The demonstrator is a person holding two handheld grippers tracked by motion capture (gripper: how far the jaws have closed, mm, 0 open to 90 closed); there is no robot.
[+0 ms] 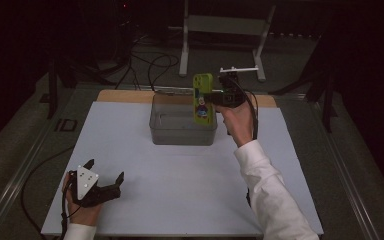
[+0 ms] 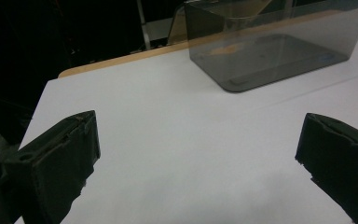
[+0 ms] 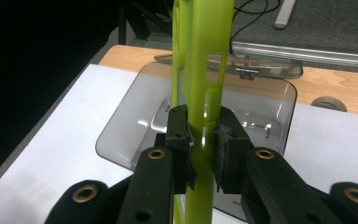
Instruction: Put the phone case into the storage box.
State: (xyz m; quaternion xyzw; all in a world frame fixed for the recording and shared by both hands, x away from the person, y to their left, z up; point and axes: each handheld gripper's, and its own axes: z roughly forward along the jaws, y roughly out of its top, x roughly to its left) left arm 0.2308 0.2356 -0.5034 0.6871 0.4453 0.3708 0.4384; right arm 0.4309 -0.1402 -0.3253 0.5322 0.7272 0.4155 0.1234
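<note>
— Right gripper (image 3: 204,140), what does it hold?
— Its jaws are clamped on a lime-green phone case (image 1: 203,97) with a cartoon sticker, upright above the smoky clear bin (image 1: 160,131), which seems empty.
— And the left gripper (image 1: 104,176)?
— Jaws wide apart, holding nothing.

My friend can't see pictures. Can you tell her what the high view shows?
A person's right tool holds a green phone case upright above a clear grey plastic bin on a white table. The left tool rests open near the table's front left corner, holding nothing.
</note>
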